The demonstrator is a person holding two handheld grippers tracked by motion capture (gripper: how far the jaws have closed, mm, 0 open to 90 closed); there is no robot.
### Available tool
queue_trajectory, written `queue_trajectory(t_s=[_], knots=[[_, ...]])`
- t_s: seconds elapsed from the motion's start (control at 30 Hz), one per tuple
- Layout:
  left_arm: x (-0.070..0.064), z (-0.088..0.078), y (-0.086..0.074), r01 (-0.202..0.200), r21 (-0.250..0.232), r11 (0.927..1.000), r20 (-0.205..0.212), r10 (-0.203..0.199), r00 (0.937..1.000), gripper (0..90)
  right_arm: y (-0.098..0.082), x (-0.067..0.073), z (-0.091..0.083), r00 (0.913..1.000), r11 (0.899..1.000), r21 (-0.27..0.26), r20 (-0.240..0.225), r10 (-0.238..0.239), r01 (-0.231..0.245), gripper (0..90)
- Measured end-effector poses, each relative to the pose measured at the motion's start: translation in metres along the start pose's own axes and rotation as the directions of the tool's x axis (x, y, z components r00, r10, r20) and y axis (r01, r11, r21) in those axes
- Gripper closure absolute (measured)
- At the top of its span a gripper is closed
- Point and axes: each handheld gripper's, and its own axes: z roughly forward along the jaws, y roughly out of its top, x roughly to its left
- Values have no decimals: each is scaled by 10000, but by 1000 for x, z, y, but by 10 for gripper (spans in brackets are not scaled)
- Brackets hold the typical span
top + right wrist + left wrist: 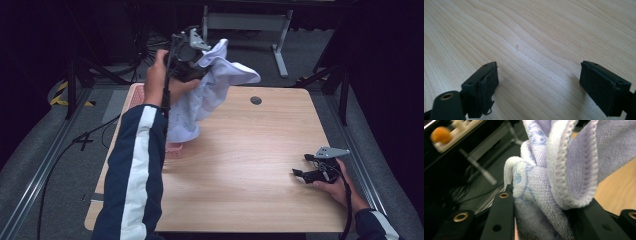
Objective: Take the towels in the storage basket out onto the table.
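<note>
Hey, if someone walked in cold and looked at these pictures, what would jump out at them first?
Most striking is the pale lilac towel, bunched and lifted high over the far left of the wooden table, clamped in the left gripper. Under it a pink basket peeks out at the table's left edge. The right gripper rests open near the right edge.

Bunched lilac towel [564, 170] clamped between black fingers [500, 220], wooden table [616, 192] beyond

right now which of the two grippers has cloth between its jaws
The left gripper, raised over the table's far left, is clamped on a bunched lilac-white towel that hangs from it. The right gripper rests low near the wooden table's right edge, jaws open around nothing.
</note>
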Motion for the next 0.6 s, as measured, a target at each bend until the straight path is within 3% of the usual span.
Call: queue_trajectory(t_s=[0.1, 0.13, 0.23, 0.37, 0.4, 0.47, 0.5, 0.53, 0.57, 0.6], knots=[[-23, 15, 22, -362, -360, 9987, 688, 386, 9969, 667, 0, 0, 0, 10000, 10000, -7, -10, 12, -12, 151], [-31, 21, 26, -228, -518, 9984, 994, 279, 9947, 667, 0, 0, 0, 10000, 10000, -7, -11, 14, -14, 151], [-55, 45, 36, -515, -588, 9969, 1896, 618, 9799, 666, 0, 0, 0, 10000, 10000, -13, -8, 5, -5, 151], [-88, 90, 31, -809, -119, 9967, 2920, 808, 9530, 656, 0, 0, 0, 10000, 10000, -9, -11, 12, -12, 151], [-97, 105, 25, -773, -37, 9970, 3281, 743, 9417, 649, 0, 0, 0, 10000, 10000, 1, -12, 14, -14, 151], [-114, 132, 10, -693, 320, 9971, 3717, 525, 9269, 642, 0, 1, 0, 10000, 10000, 6, -26, 49, -49, 151], [-120, 142, 5, -640, 451, 9969, 3858, 417, 9216, 628, 0, 0, 0, 10000, 10000, -18, -15, 28, -28, 151], [-120, 142, 5, -640, 451, 9969, 3858, 417, 9216, 600, 0, 0, 0, 10000, 10000, -18, -15, 28, -28, 151], [-128, 156, -4, -560, 809, 9951, 4181, 171, 9082, 600, 0, 0, 0, 10000, 10000, -36, -13, 3, -3, 151], [-134, 167, -12, -411, 1064, 9935, 4450, -106, 8955, 534, 0, 0, 0, 10000, 10000, -26, -16, 22, -22, 151]])
